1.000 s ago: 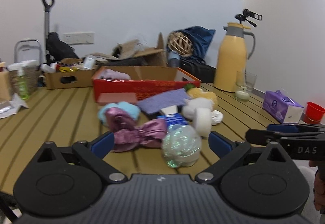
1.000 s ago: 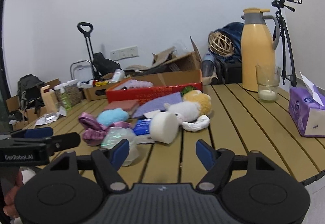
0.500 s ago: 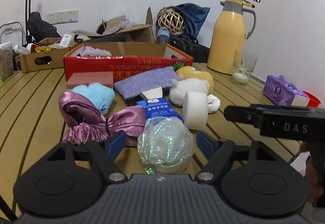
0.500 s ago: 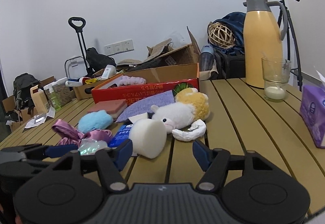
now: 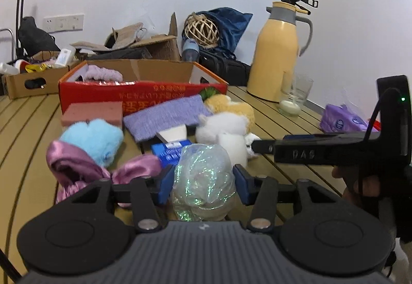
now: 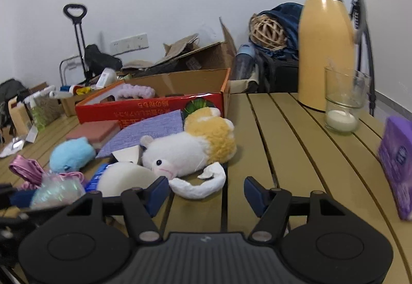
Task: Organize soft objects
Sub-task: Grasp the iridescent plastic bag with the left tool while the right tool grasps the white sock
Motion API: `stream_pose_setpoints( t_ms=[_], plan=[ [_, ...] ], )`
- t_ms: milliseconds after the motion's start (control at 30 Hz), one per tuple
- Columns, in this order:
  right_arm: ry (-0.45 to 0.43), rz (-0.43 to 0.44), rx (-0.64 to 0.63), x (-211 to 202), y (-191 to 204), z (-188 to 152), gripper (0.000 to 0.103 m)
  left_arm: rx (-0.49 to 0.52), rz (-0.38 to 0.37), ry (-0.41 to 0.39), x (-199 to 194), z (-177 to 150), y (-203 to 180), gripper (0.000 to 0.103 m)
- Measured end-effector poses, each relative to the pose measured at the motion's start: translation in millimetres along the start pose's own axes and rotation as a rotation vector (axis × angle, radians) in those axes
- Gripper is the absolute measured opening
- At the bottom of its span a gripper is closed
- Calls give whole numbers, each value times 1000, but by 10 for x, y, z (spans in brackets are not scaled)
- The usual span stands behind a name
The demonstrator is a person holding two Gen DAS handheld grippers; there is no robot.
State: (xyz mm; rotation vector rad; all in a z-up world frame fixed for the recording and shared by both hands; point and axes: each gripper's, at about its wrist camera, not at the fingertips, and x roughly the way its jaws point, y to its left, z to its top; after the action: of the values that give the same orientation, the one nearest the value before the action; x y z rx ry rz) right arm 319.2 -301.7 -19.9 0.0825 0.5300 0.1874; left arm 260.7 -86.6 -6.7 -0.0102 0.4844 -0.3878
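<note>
We see left gripper (image 5: 203,178) straddling iridescent crinkly plastic pouf (image 5: 203,175), nearest thing in front of red cardboard box (image 5: 144,97). Jaws just been closing; blue pads flank pouf, seem to touch its sides, firm grip unclear. Pouf roughly round, no long axis. Right gripper (image 6: 206,192) open, empty, now closer to white-and-yellow plush toy (image 6: 188,147) than a second ago.

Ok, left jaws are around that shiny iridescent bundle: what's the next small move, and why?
Probably finish closing the left gripper on the iridescent bundle. Its jaws have just been closing and the blue pads sit right at the bundle's sides, though firm pressing isn't clear. The red box lies straight ahead.
</note>
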Motion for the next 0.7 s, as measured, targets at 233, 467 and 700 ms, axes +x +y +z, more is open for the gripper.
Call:
stream_pose_setpoints(
  t_ms=[233,467,700],
  plan=[
    [67,17,-48,339,64,80,65,41,18,16,80,-5,3,67],
    [73,39,-45,395,86,67,35,63,18,27,67,-37,-36,68],
    [67,55,-27,181,68,-32,20,133,39,37,18,-112,-180,49]
  ],
)
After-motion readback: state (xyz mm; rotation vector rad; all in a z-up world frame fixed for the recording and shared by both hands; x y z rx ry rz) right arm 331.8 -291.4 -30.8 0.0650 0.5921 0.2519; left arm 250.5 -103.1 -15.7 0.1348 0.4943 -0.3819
